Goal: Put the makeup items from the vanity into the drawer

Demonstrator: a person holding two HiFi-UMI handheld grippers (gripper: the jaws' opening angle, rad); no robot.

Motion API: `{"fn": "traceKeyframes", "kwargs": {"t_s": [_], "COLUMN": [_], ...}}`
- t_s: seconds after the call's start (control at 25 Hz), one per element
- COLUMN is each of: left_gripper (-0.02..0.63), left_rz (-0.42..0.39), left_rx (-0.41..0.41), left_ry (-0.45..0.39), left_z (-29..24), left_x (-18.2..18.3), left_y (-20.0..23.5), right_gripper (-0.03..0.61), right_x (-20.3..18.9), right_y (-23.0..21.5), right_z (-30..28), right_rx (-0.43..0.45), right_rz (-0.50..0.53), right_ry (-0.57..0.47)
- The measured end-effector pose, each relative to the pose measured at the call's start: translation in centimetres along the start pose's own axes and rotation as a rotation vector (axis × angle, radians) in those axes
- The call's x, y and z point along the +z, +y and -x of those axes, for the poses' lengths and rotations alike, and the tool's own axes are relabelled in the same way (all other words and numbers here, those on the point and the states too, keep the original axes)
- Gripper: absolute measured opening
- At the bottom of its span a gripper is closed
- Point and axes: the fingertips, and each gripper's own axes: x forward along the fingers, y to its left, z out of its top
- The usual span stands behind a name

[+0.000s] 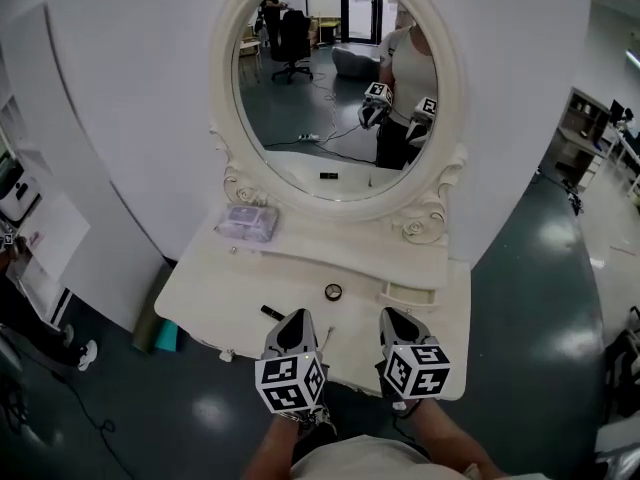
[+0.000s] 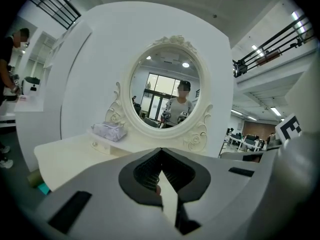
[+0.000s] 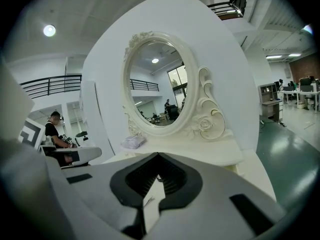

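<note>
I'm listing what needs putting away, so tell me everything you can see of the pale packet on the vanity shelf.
The packet is a soft, crinkly-looking bundle, pale lilac, roughly rectangular, perhaps plastic-wrapped. It lies flat toward the left end of the raised shelf, below the carved scroll of the mirror frame. Only the shelf appears to touch it.

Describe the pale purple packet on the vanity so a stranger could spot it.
Start at the oval mirror's carved cream frame on the white vanity. On the raised shelf by the frame's lower left lies a soft lavender packet. Nothing else on it is purple; the black stick and small round black-rimmed case lie lower, on the main top.
</note>
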Motion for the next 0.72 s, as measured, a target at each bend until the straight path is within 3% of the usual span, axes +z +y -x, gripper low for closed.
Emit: {"fn": "traceKeyframes", "kwargs": {"t_s": [0.44, 0.72], "left_gripper": [0.005, 0.005], "left_rz": [-0.019, 0.006], "left_rx": [-0.089, -0.117], "left_ry": [0.018, 0.075], "left_z": [-5.8, -8.5], "left_x": [3.5, 2.2], "left_y": [4.6, 6.3], "right_gripper": [0.017, 0.017], "right_x": [3.0, 1.7], "right_y": [2.5, 2.3], "right_z": [-6.9, -8.8], "right_rx": [-0.063, -0.107], "right_rz": [0.008, 0.0], "right_ry": [-0.015, 0.028]}}
